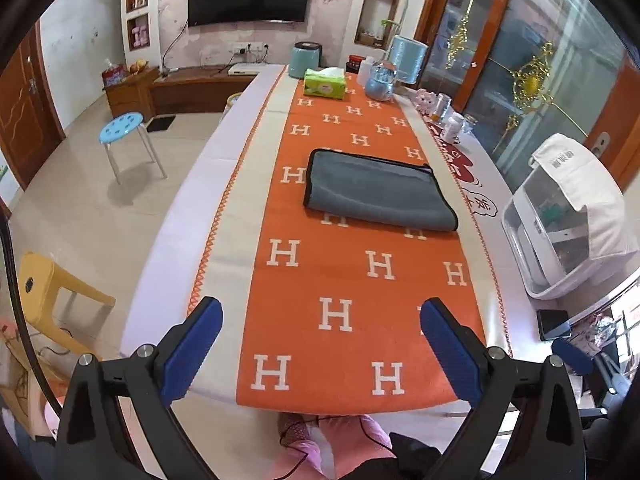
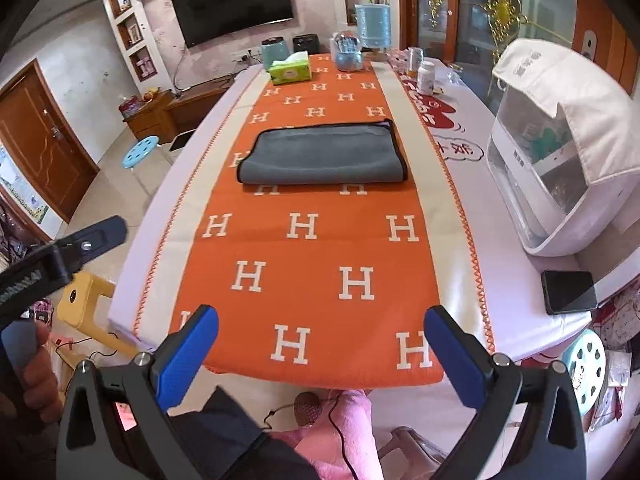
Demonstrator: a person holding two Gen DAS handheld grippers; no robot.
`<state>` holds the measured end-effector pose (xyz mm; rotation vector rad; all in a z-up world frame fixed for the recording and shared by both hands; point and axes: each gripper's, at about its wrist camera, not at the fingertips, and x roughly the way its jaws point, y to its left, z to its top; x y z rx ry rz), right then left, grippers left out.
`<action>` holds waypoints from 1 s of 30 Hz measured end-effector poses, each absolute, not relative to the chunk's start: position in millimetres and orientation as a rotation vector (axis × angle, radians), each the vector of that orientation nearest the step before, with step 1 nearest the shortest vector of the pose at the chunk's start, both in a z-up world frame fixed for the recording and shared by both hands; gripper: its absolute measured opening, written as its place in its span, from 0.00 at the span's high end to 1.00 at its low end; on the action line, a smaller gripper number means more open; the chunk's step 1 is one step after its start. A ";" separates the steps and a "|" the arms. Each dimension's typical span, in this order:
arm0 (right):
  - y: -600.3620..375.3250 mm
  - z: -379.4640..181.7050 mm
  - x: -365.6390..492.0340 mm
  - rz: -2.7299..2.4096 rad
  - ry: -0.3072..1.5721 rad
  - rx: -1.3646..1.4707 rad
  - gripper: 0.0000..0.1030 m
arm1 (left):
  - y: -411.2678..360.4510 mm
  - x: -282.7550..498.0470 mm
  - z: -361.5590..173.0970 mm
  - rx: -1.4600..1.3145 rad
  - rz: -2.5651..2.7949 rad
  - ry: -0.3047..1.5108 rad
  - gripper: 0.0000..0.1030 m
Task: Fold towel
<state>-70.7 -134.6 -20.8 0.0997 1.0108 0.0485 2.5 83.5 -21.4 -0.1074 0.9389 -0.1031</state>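
A grey towel [image 1: 378,192] is lying already doubled over on an orange runner [image 1: 340,280], mid-table, well apart from both grippers. The left gripper [image 1: 322,344] and right gripper [image 2: 320,354] are hovering near the table's edge, jaws spread wide and holding nothing. The towel looks soft, light and floppy, so pinching its black-edged corners seems best.

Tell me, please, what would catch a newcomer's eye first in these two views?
The bright orange runner patterned with white H letters dominates, running down the middle of the long table. On it, past the halfway point, lies a grey towel with black edging, already folded flat. In the foreground the left claw and right claw hang open and empty over the near table end, well short of the towel.
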 end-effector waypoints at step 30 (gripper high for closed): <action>-144.0 12.0 -90.9 -0.013 0.867 0.104 0.00 | 53.0 -25.4 12.2 0.004 -0.070 0.778 0.01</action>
